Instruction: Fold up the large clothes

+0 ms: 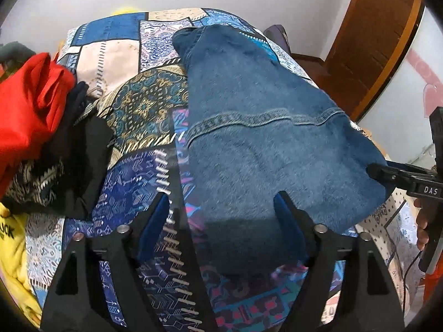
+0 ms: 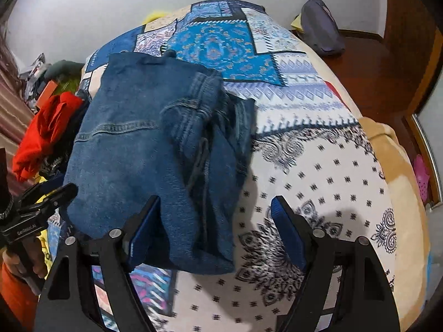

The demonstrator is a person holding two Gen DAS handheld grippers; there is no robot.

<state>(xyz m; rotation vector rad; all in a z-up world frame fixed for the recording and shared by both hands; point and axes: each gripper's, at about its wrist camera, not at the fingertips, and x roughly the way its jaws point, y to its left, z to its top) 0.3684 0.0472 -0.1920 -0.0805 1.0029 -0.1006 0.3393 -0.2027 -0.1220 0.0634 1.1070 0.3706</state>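
Observation:
Folded blue jeans [image 1: 263,127] lie on the patterned bedspread [image 1: 130,116]; in the right wrist view the jeans [image 2: 155,149] show a bunched layer on their right side. My left gripper [image 1: 221,207] is open, its jaws astride the near left edge of the jeans, just above the cloth. My right gripper [image 2: 216,210] is open over the near right corner of the jeans. The right gripper also shows at the jeans' right edge in the left wrist view [image 1: 387,173]. The left gripper shows at the jeans' left edge in the right wrist view [image 2: 52,196].
A pile of red [image 1: 30,102], black and yellow [image 1: 13,262] clothes lies at the bed's left side. A grey bag [image 2: 321,27] sits at the far right corner. A wooden door [image 1: 368,44] and floor lie to the right.

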